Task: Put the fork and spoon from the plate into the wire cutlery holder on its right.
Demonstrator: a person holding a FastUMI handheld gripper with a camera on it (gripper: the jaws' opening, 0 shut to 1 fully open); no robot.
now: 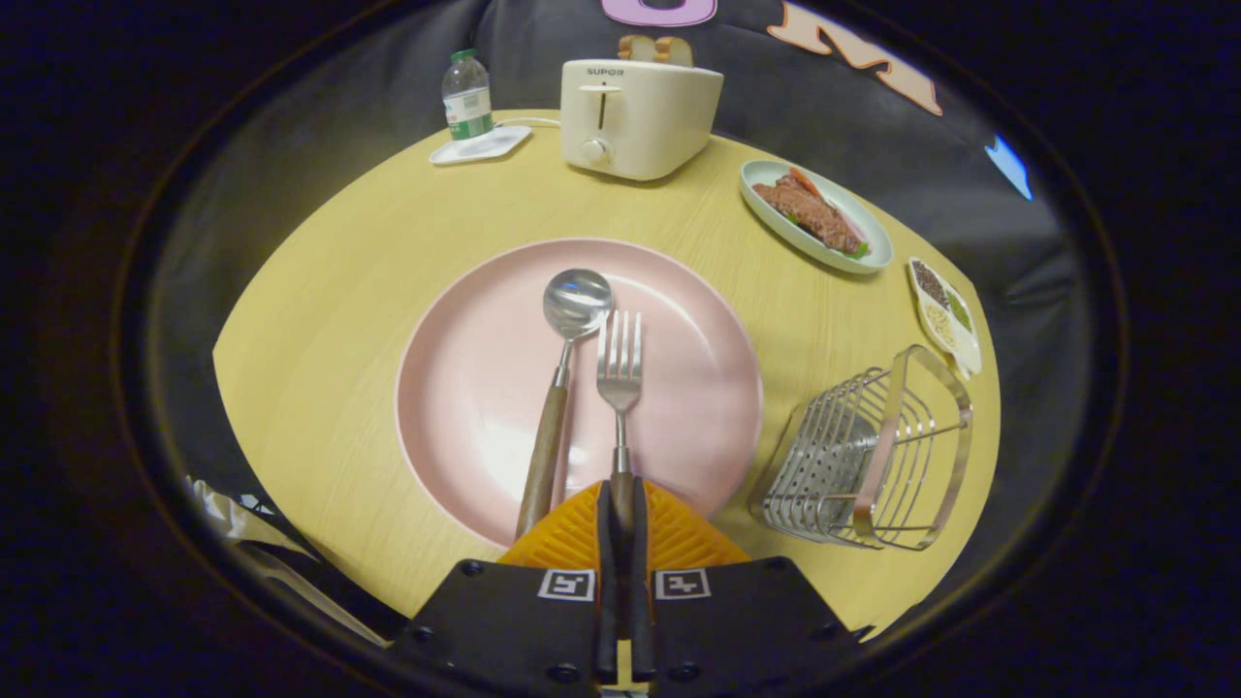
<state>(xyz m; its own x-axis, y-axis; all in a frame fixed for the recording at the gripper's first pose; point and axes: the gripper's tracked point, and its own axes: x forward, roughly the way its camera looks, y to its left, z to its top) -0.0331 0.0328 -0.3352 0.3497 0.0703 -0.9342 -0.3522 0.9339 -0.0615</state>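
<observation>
- Round pale wooden table (pixel 330 320) against dark cloth wall; cream toaster (pixel 635 116), clear water bottle (pixel 466 95) & oval dish of meat (pixel 812 215) at far side.
- Big pink round plate (pixel 485 388) just ahead of gripper (pixel 621 504); steel spoon w/ wooden handle (pixel 555 407) lies on it, bowl pointing away.
- Steel fork w/ dark wooden handle (pixel 620 373) beside spoon; fingers closed tight on its handle, tines on the plate.
- Step in hand, by my read: fork grasp made, lift not begun.
- Wire cutlery holder w/ flat metal handle (pixel 863 456) stands right of plate, apart from it.
- Next: lift clear of rim, swing right, tip fork upright, lower into holder. Spoon after.
</observation>
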